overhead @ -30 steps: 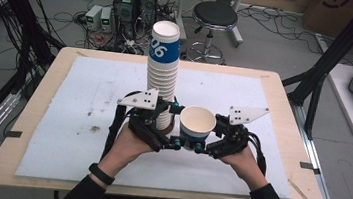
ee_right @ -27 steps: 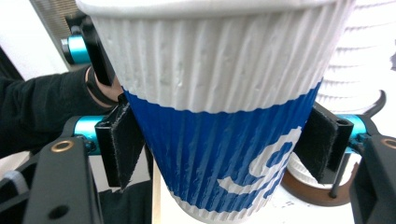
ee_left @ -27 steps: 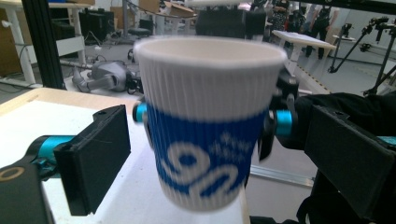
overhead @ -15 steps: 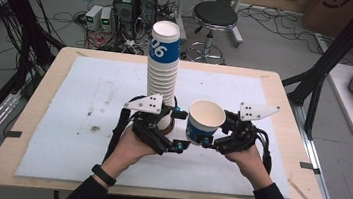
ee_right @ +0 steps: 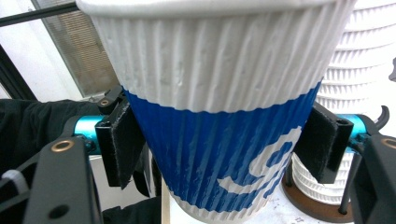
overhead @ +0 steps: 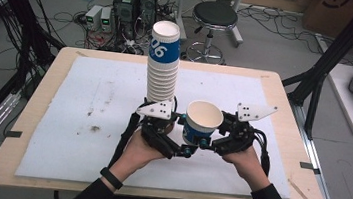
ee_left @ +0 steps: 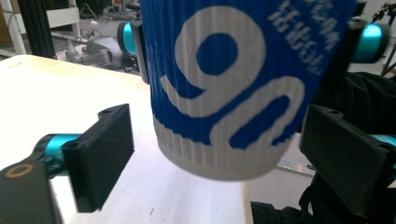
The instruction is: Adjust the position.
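1. On the left half of my surface (overhead: 52,115) there is just the white mat (overhead: 86,119) with a few small dark spots.
2. Near the middle stands my tall stack of cups (overhead: 161,72). It stands up straight on a round brown base, a bit farther away than my hands.
3. My left claw (overhead: 179,142) sits at the near foot of the stack and reaches right, toward the single cup. In the left claw view its jaws have just been closing, with the cup (ee_left: 233,88) between them. There is a gap on the left side, so that pad is not pressing. I cannot tell if the right pad touches.
4. The single cup (overhead: 202,122) is just right of the stack, with its mouth up. It is lifted off the surface and leans a little.
5. My right claw (overhead: 210,138) is clamped on the blue band of that cup. In the right claw view both pads squeeze the cup (ee_right: 219,116) from each side.
6. I think I am passing the cup from one claw to the other, or steadying it with both.
7. Next, I think the left claw should close gently until both pads hold the cup. Too hard a squeeze would crush the paper. Only after that should the right claw let go.
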A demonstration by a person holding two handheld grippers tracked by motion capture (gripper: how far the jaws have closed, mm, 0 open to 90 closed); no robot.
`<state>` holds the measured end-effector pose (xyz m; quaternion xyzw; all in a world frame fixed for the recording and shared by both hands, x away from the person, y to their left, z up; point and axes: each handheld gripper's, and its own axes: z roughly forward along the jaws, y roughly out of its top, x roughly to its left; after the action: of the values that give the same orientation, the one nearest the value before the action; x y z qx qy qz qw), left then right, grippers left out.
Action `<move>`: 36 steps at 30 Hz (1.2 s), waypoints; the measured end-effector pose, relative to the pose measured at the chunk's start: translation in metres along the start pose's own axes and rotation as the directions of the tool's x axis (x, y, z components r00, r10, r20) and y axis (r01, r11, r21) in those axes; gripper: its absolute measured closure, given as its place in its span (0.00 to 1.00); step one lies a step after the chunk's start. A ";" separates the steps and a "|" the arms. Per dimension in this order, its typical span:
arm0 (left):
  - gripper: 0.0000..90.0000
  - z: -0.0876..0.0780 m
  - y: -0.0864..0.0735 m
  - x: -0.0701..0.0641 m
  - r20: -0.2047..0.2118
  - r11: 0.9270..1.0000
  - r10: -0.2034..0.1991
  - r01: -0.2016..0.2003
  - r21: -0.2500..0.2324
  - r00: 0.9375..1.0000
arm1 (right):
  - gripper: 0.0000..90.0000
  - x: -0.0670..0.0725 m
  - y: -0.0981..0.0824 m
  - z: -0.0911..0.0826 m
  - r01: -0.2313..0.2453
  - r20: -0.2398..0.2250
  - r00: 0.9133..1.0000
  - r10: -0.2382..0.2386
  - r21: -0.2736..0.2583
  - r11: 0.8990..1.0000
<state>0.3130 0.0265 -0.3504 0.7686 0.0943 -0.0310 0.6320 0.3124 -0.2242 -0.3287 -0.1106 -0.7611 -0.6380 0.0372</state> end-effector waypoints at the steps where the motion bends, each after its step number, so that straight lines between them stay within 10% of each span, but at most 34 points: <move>1: 0.16 0.000 0.000 0.000 0.003 1.000 -0.001 0.001 0.000 1.000 | 0.28 0.000 0.000 0.001 0.001 -0.003 1.000 -0.001 0.002 1.000; 10: 0.33 -0.001 -0.001 -0.001 0.015 1.000 0.014 -0.014 -0.011 1.000 | 0.28 0.001 0.000 0.002 0.000 -0.007 1.000 0.000 0.002 1.000; 32: 0.33 0.003 -0.005 -0.001 0.044 1.000 0.015 -0.015 -0.006 0.999 | 0.24 0.004 0.007 -0.004 0.028 0.003 1.000 -0.028 -0.033 0.999; 36: 0.21 0.003 -0.004 -0.001 0.040 1.000 0.002 -0.001 -0.023 0.999 | 0.25 0.005 0.007 -0.003 0.035 0.006 0.999 -0.035 -0.029 0.999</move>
<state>0.3119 0.0238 -0.3547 0.7607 0.0816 -0.0449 0.6424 0.3088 -0.2250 -0.3210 -0.0994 -0.7538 -0.6491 0.0223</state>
